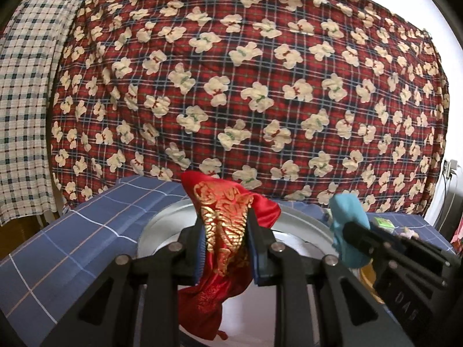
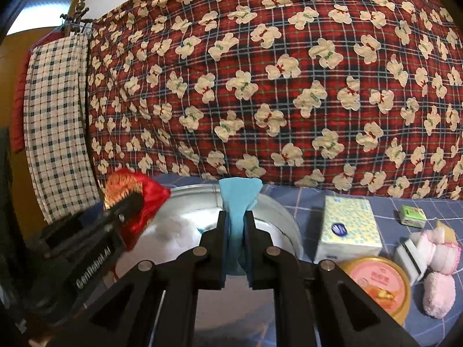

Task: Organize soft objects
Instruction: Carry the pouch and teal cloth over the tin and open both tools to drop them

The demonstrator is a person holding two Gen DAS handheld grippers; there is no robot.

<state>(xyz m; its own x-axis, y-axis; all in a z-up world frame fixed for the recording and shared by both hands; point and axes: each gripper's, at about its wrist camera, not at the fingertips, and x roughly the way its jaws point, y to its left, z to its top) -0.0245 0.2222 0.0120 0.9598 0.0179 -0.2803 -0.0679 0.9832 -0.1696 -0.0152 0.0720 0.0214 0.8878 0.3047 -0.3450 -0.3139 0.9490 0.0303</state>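
The red satin cloth with gold embroidery (image 1: 222,231) hangs clamped between the fingers of the left tool (image 1: 225,240), its long axis running up and down: a stiff peak stands above the fingers and the rest trails below toward the white floor of the round silver metal basin (image 1: 162,225). The cloth is held above the basin and does not appear to rest on it, though its lowest fold is too close to the frame edge to be sure.

Just to its right, the turquoise soft cloth (image 2: 238,202) is pinched the same way in the right tool (image 2: 235,225), upright, fanned out above the fingers and drooping below them, also over the basin's bowl. So both soft pieces sit directly above the container, the red one over its left part and the turquoise one toward the middle and right; each tool is shut on its own cloth, and the two tools are near one another, side by side.

Judging from this, the coming move turns on straight-down travel: the basin lies beneath both tools, not ahead.

Outward, on the blue checked bed sheet (image 2: 332,199) to the right of the basin, stand a pale patterned tissue pack (image 2: 350,228), a round tin with a pink lid (image 2: 379,280), fluffy pink plush pieces (image 2: 437,292) and a small green box (image 2: 412,217). A red plaid quilt with cream bears (image 2: 275,72) fills the far side.
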